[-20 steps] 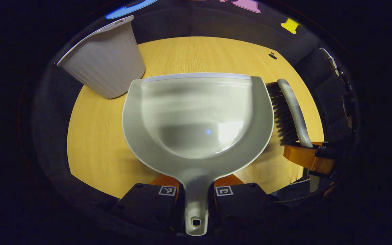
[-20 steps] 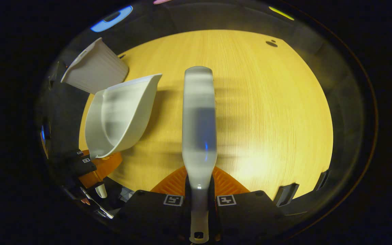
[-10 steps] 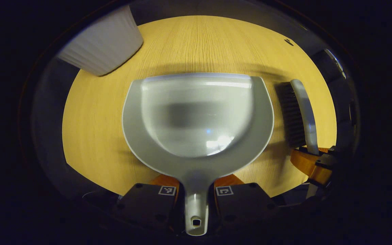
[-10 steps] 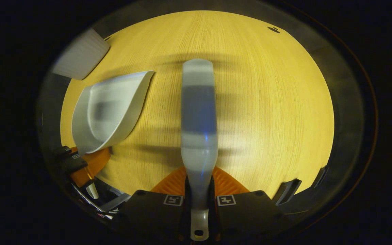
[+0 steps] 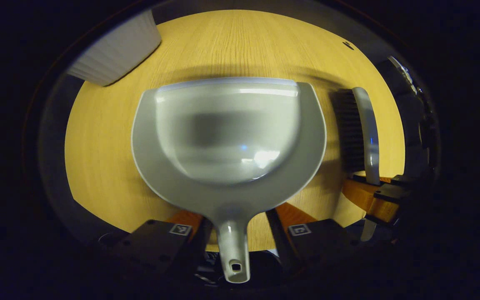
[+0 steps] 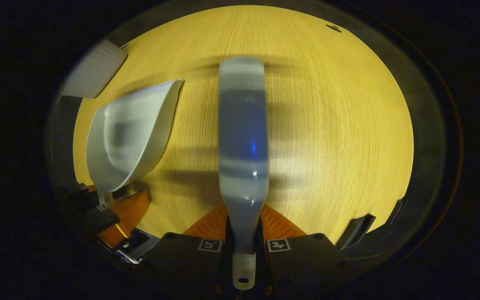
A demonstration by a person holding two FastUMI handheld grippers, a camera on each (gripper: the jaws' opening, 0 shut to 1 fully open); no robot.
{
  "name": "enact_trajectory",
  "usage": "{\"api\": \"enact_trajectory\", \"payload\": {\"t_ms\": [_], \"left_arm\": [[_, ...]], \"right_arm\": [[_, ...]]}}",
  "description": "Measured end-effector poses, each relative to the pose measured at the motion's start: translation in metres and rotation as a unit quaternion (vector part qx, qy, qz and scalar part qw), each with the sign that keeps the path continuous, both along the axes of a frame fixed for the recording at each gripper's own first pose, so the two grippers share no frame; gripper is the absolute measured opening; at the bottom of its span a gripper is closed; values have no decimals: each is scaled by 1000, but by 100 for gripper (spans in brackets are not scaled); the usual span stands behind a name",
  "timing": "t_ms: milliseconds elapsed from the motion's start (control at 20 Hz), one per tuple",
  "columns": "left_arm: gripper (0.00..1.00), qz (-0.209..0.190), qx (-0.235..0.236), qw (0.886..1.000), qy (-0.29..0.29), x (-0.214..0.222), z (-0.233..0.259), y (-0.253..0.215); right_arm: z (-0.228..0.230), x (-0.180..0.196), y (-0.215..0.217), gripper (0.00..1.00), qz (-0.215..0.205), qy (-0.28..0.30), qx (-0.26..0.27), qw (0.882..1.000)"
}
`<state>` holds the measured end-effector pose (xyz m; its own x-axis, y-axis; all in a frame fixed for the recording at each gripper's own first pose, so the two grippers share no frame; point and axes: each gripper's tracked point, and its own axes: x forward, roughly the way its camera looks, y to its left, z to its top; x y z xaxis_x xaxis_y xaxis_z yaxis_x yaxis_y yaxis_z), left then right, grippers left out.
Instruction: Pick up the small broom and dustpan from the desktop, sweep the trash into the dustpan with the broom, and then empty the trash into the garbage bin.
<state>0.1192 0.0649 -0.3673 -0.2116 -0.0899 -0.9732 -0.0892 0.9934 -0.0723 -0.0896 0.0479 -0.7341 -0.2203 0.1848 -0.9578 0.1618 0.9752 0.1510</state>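
Dustpan: dustpan [image 5: 227, 133] lies flat on the desktop [image 5: 98, 158], bowl empty, mouth pointing away from the left gripper [image 5: 240, 227]; its handle runs back between the fingers
Left jaws: spread wide, a gap showing on either side of the handle; nothing gripped, so the pan looks set down
Broom: broom [image 6: 242, 137] sits clamped in the right gripper [image 6: 244, 233], both fingers pressing on its neck; long axis straight ahead along the fingers
Key relation: broom lies just beside the pan's right rim, roughly parallel to the pan's handle, bristles facing the pan
Bin: garbage bin [image 5: 115, 50] stands well apart, far left of the pan's mouth
Judgement: no trash visible; task looks almost done; broom probably goes down beside the pan
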Motion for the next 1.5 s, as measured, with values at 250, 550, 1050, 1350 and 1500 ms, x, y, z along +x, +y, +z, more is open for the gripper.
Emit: {"api": "enact_trajectory", "payload": {"t_ms": [250, 550, 1050, 1350, 1500], "left_arm": [[86, -6, 1, 1000, 6, -4, 4, -6], [86, -23, -17, 999, -28, -5, 18, -5], [86, -67, -12, 989, -133, -17, 81, 18], [86, -54, -60, 971, -225, -16, 144, 19], [86, -32, -98, 957, -273, -5, 175, 28]], "right_arm": [[3, -6, 2, 60, 8, 13, 16, 1000], [23, -4, 11, 100, -12, 6, 52, 999], [109, 16, -5, 90, -80, -108, 73, 988], [172, 40, -33, 99, -111, -234, 34, 965], [214, 52, -38, 99, -117, -318, 0, 941]]}}
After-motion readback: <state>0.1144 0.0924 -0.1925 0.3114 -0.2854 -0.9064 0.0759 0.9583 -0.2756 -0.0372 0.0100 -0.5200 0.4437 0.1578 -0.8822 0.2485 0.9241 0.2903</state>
